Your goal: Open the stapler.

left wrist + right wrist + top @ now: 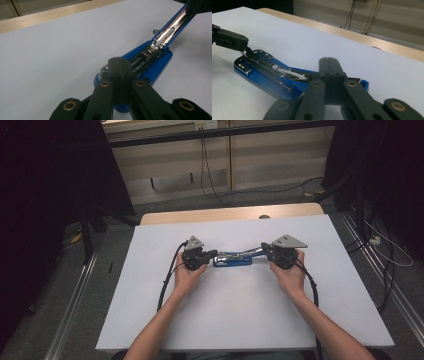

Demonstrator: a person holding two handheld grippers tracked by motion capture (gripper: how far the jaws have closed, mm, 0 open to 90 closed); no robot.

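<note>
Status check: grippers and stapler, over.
Left gripper shut at the stapler's left end. Right gripper shut at its raised top arm. Stapler open on the white table. Nothing in the way.

White table (pixel 240 315) on grey floor (pixel 55 295), wooden wall panels (pixel 260 155), black curtains (pixel 45 165) beside

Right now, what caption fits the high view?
Two hand-held grippers, left and right, work a blue stapler on a white table.

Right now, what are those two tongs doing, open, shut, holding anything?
Left tongs: shut, tips at the base end of the blue stapler; a grip cannot be told.
Right tongs: shut, over the stapler's other end; a grip cannot be told.
</note>
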